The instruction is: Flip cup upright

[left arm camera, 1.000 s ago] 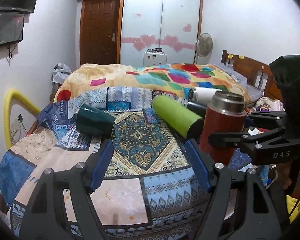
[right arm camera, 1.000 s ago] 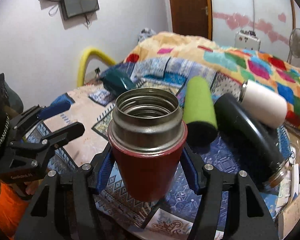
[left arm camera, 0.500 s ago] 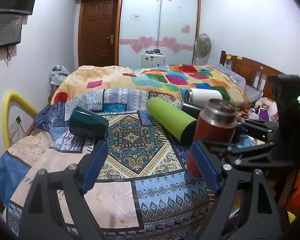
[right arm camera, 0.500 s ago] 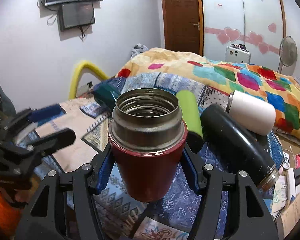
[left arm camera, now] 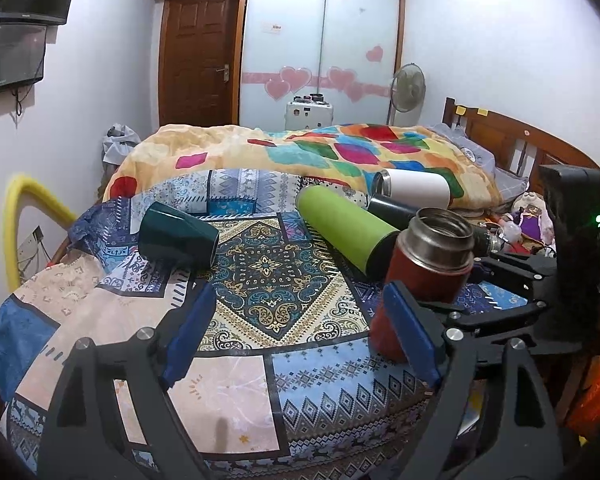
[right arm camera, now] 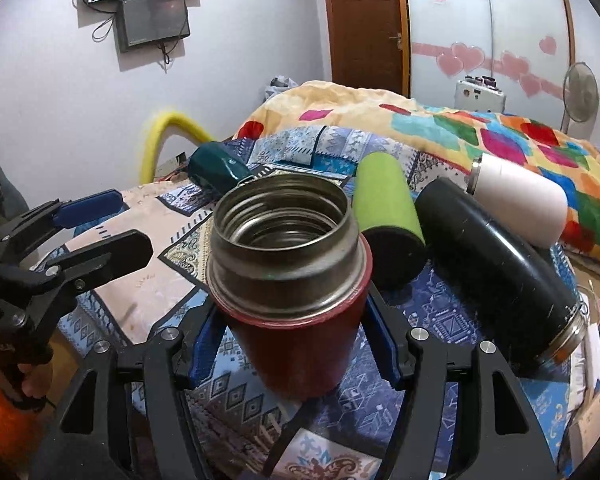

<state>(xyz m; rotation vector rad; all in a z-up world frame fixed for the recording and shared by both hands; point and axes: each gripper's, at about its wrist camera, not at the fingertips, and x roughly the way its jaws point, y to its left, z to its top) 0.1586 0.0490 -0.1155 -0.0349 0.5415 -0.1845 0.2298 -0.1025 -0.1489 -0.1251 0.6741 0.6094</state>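
Note:
My right gripper (right arm camera: 296, 344) is shut on a red steel-rimmed cup (right arm camera: 296, 320), held upright with its open mouth up and its base at the patterned cloth on the table (right arm camera: 432, 312). The same cup (left arm camera: 420, 280) stands at the right in the left wrist view, with the right gripper (left arm camera: 452, 312) around it. My left gripper (left arm camera: 300, 332) is open and empty over the near part of the table, left of the red cup. It also shows in the right wrist view (right arm camera: 96, 224).
Lying on the table are a dark green cup (left arm camera: 176, 236), a lime green flask (left arm camera: 344, 228), a black flask (right arm camera: 496, 268) and a white flask (left arm camera: 412, 190). A bed with a colourful quilt (left arm camera: 320, 152) lies behind. A yellow hoop (left arm camera: 24, 216) stands at left.
The right gripper has lowered the red cup toward the table and tilted it slightly. The left gripper has drawn back and risen a little, still open.

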